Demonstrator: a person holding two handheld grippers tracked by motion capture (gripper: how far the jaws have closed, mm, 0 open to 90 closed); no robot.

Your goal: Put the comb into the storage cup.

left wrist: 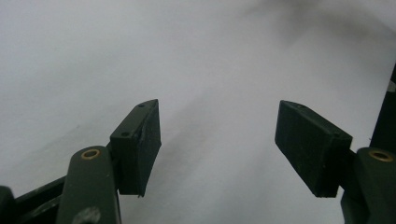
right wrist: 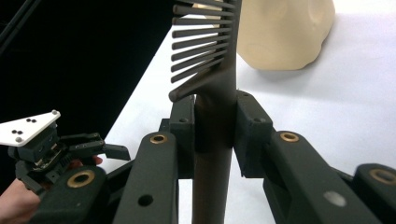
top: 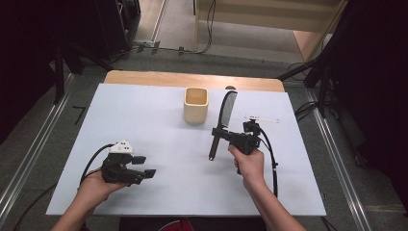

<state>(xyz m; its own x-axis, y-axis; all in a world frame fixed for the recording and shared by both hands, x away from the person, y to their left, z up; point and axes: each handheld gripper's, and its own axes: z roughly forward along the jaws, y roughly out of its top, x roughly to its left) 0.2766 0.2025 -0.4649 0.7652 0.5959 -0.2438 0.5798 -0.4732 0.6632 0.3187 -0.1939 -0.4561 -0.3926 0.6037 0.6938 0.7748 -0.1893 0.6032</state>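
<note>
High view: lying under everything, a white table with a bare wooden strip along its far edge, grey floor and dark stands around. Standing near the far middle, a cream cup. Pinching a black comb at its handle, the right claw, teeth end reaching up beside the cup. Hovering low at the near left, the left claw, spread.

Left gripper view: gaping wide over plain white table, the left claw, holding nothing.

Right gripper view: pressing on the comb handle from both sides, the right claw; sitting behind, the cup; showing farther off at lower left, the left claw.
</note>
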